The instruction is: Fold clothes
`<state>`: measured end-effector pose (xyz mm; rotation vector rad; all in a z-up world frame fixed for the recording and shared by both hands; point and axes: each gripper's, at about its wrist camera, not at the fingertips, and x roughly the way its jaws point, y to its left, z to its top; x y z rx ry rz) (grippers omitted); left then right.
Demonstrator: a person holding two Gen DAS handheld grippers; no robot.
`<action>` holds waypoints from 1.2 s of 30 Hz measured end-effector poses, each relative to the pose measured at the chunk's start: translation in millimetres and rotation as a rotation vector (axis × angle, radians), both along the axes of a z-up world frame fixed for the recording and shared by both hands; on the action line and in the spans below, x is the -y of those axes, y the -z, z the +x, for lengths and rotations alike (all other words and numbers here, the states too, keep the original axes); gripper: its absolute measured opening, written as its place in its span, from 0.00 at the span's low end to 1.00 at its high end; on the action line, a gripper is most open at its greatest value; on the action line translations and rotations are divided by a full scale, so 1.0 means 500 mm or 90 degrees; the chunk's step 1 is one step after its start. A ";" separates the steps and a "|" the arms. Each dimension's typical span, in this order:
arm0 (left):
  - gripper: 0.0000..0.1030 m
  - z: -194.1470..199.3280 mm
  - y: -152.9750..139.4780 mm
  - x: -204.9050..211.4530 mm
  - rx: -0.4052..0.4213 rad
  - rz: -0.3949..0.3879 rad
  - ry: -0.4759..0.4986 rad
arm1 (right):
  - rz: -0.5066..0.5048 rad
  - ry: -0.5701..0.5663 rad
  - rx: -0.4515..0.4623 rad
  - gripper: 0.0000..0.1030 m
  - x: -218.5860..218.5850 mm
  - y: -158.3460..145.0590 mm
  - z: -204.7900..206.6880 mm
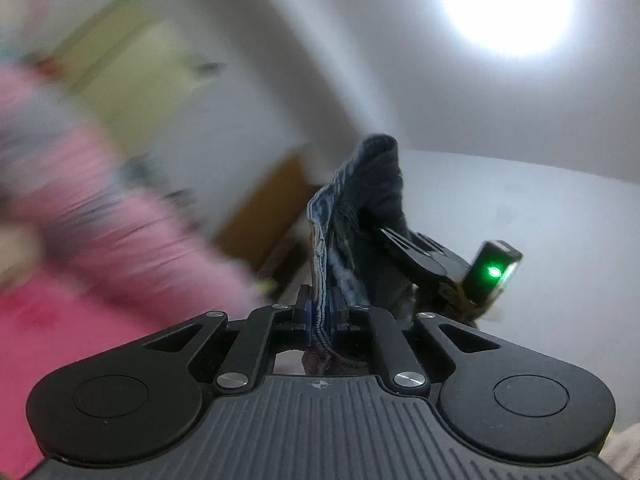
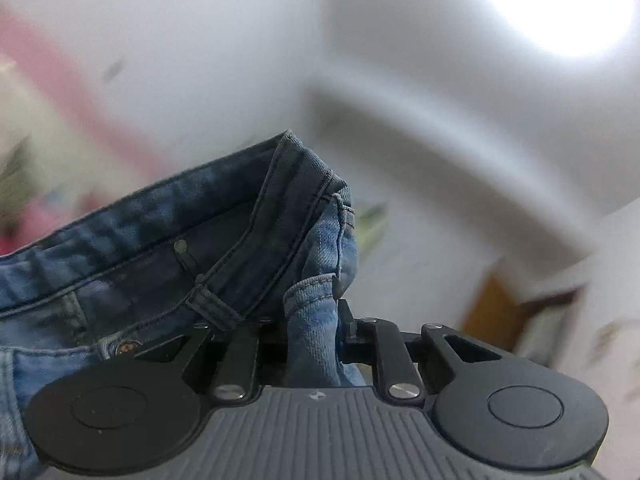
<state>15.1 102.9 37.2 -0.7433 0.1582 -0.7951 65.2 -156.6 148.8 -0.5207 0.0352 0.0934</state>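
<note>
A pair of blue jeans is held up in the air by both grippers. In the left wrist view my left gripper is shut on a stitched edge of the jeans, which stands up beyond the jaws. The other gripper, with a green light, shows behind the cloth. In the right wrist view my right gripper is shut on a fold of the jeans; the waistband with button and belt loop stretches to the left. Both views point upward and are blurred.
White walls and ceiling with a bright lamp fill the background. A pink surface and blurred pink cloth lie at the left. A brown wooden door shows in the distance.
</note>
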 end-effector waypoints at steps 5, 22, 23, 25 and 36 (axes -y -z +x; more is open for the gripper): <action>0.05 0.025 0.170 -0.107 -0.183 0.060 -0.123 | -0.004 -0.078 -0.168 0.17 -0.099 0.193 0.179; 0.07 0.083 0.267 -0.337 -0.323 0.077 -0.300 | 0.061 -0.216 -0.506 0.25 -0.361 0.447 0.459; 0.11 0.079 0.270 -0.347 -0.330 0.072 -0.308 | 0.054 -0.211 -0.505 0.35 -0.367 0.465 0.465; 0.27 0.066 0.266 -0.362 -0.329 0.065 -0.325 | 0.058 -0.202 -0.499 0.48 -0.364 0.474 0.469; 0.29 0.128 0.226 -0.177 -0.314 0.164 -0.146 | 0.119 -0.242 -0.423 0.64 -0.255 0.330 0.395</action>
